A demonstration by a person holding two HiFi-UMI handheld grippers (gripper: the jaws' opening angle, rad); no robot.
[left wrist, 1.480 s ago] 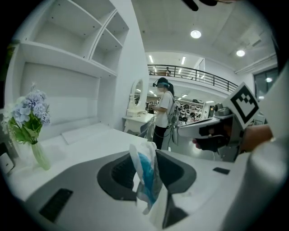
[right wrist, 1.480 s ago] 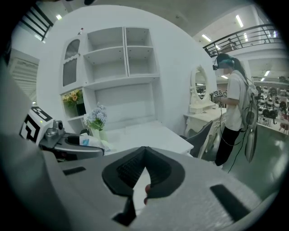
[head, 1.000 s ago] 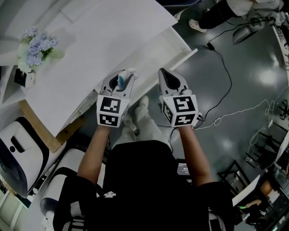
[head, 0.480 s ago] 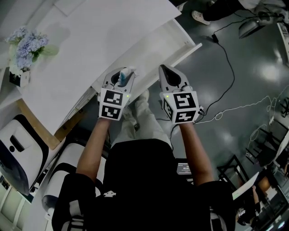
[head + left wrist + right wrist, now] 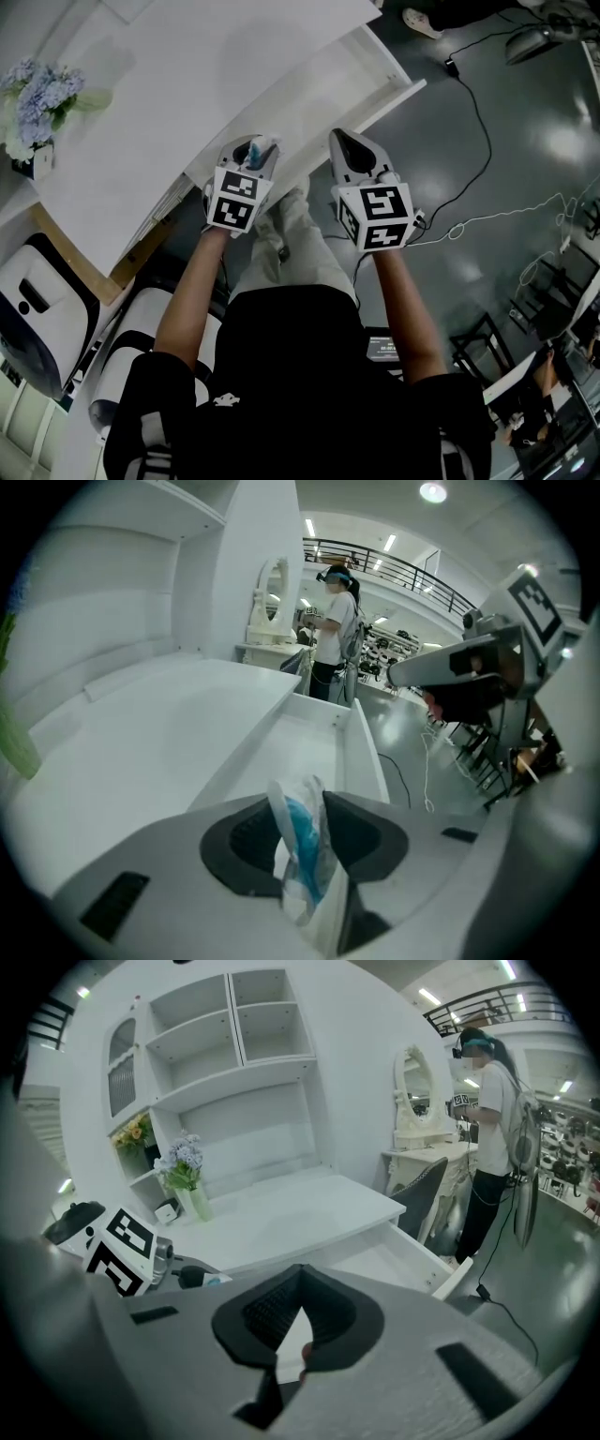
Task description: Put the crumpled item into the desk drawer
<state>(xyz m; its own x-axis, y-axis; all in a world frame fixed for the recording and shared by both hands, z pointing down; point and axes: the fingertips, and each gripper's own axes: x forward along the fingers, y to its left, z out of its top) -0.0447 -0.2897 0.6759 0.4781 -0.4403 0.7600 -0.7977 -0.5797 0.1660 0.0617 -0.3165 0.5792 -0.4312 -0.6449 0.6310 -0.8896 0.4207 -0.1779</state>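
Note:
A crumpled blue-and-white wrapper is pinched between the dark pads of my left gripper. In the head view the left gripper hangs at the near end of the open white desk drawer, with the wrapper poking out of its tip. The drawer's bare bottom lies just ahead of and below the wrapper. My right gripper is beside it on the right, over the drawer's front corner. Its jaws meet at the tips with nothing between them.
The white desk top carries a vase of pale blue flowers at the left. White chairs stand below left. Cables trail over the grey floor at right. A person stands beyond the drawer by a mirror.
Both grippers have edged a little forward toward the drawer, and the view has shifted with them. The left gripper keeps its hold on the wrapper; the right stays shut.

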